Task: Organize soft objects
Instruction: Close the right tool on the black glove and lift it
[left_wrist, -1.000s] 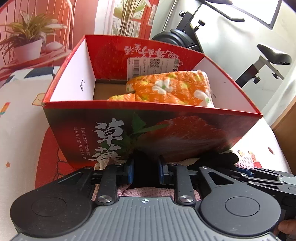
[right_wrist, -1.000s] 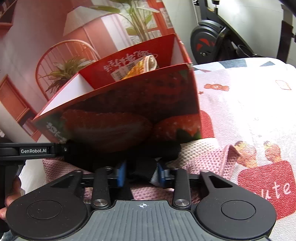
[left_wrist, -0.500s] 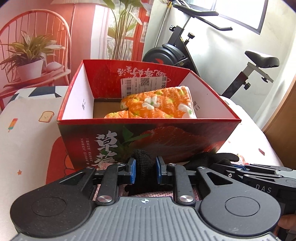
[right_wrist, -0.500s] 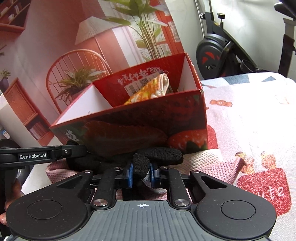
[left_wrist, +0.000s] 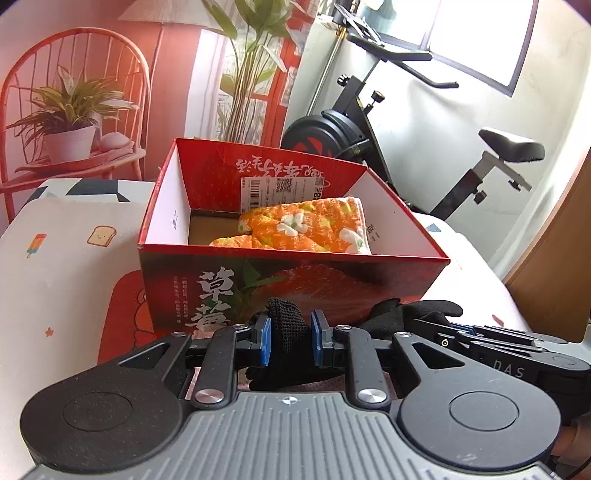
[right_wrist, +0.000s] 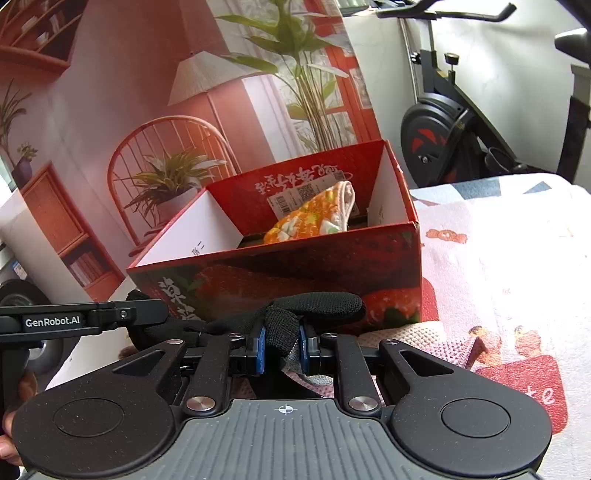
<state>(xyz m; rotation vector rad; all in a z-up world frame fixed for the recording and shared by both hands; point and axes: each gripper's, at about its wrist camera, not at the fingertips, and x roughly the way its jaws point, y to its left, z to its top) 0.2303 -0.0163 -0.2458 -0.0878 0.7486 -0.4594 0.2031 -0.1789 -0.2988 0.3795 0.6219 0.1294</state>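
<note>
Since a second ago both grippers have drawn back and up from the red strawberry box, so its open top and the orange floral cloth inside now show more fully, and a black knit glove has come up between the fingers of each tool. The left gripper is clamped narrowly on one part of the glove, the dark knit bulging up between its blue pads. The right gripper pinches another fold of the same glove in the same way, with a glove finger sticking out sideways just above its pads. The glove hangs in front of the box's near wall, just beside it and below the rim, stretched between the two tools. Under it lies a pink knitted cloth on the patterned tablecloth. The floral cloth lies folded in the box's far right part, against the wall with the white label.
</note>
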